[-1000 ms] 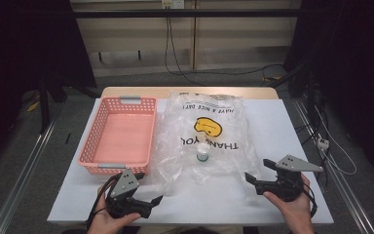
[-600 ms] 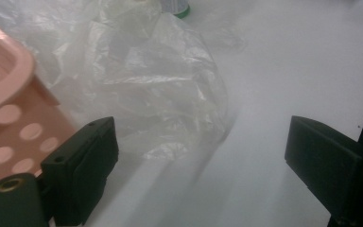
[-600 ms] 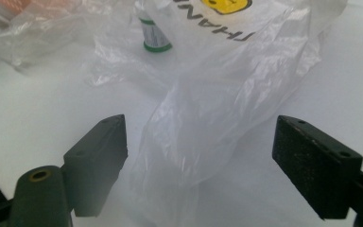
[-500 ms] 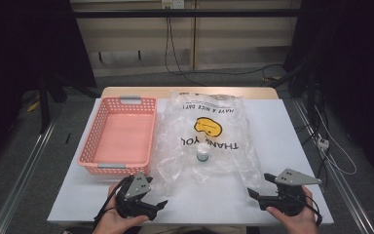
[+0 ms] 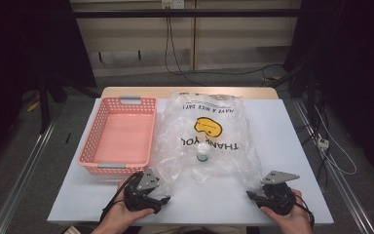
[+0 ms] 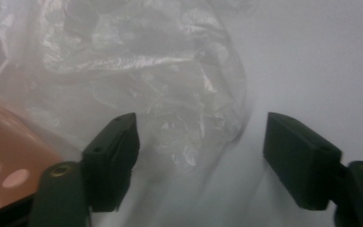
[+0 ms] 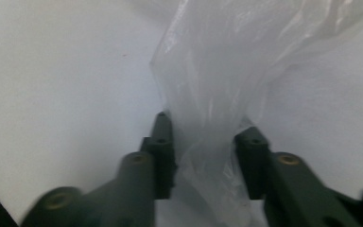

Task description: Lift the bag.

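Clear plastic bag (image 5: 208, 136) lies flat on the white table (image 5: 292, 146) in the high view, with a yellow smiley face and upside-down words printed on it. A small white bottle (image 5: 202, 152) sits inside the bag near its middle. A pink basket (image 5: 121, 136) stands just beside the bag, on its left. The left gripper (image 5: 160, 201) is at the bag's near left corner, and the right gripper (image 5: 249, 195) is at the near right corner. Dark cables (image 5: 175, 44) hang behind the table.

From the left gripper view, the left gripper's jaws are spread wide. Crinkled bag plastic lies between and just ahead of them, and the pink basket shows at the left edge.

From the right gripper view, the jaws have a fold of the bag between them, but a gap shows, so I cannot tell if they pinch it.
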The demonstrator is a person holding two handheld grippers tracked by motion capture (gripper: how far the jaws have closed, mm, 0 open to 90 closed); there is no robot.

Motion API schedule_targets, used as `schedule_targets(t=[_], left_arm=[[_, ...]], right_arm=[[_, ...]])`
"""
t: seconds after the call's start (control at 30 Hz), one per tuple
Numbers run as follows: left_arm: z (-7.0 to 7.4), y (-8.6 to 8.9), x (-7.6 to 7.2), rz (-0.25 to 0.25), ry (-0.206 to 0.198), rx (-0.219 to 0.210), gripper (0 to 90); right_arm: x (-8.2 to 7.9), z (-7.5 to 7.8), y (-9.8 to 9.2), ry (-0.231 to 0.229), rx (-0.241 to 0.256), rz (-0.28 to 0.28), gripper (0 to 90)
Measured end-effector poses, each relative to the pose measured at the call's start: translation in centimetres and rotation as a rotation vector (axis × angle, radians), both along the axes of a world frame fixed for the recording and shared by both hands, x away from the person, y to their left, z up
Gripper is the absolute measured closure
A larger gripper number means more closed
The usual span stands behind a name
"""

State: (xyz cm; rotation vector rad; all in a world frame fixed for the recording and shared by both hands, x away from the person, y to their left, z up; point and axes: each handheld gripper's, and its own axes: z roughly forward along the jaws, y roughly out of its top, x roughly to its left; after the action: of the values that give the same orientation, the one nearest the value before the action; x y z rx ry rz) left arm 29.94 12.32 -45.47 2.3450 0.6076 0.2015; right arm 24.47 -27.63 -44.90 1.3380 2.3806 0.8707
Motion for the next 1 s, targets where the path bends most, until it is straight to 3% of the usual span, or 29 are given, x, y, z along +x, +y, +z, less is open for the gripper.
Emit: schedule_targets(t=[0.07, 0.17, 0.4, 0.47, 0.63, 0.73, 1.0], left_arm=[[-0.1, 0.2, 0.4, 0.003, 0.027, -0.022, 32.3], [-0.1, 0.5, 1.0, 0.016, 0.032, -0.042, 44.8], [0.0, 0.8, 1.5, 0.048, 0.053, -0.053, 81.8], [0.1, 0.7, 1.3, 0.049, 0.058, -0.052, 88.1], [0.6, 0.9, 1.2, 0.047, 0.084, -0.096, 89.2], [1.4, 1.0, 1.0, 0.046, 0.070, -0.144, 89.4], [3.0, 1.5, 0.8, 0.054, 0.048, -0.237, 89.4]], right_arm=[[0.2, -0.1, -0.3, 0.003, 0.012, -0.020, 81.3], [0.3, -0.1, -0.5, 0.005, 0.013, -0.032, 87.4], [0.6, -0.1, -0.7, 0.016, 0.037, -0.024, 89.2], [0.7, -0.1, -0.7, 0.019, 0.052, -0.013, 89.4], [0.7, 0.1, -0.6, 0.015, 0.090, 0.012, 89.6], [0.8, 0.5, -0.7, -0.007, 0.131, 0.016, 89.7], [1.4, 1.9, -0.8, -0.066, 0.182, 0.017, 89.9]])
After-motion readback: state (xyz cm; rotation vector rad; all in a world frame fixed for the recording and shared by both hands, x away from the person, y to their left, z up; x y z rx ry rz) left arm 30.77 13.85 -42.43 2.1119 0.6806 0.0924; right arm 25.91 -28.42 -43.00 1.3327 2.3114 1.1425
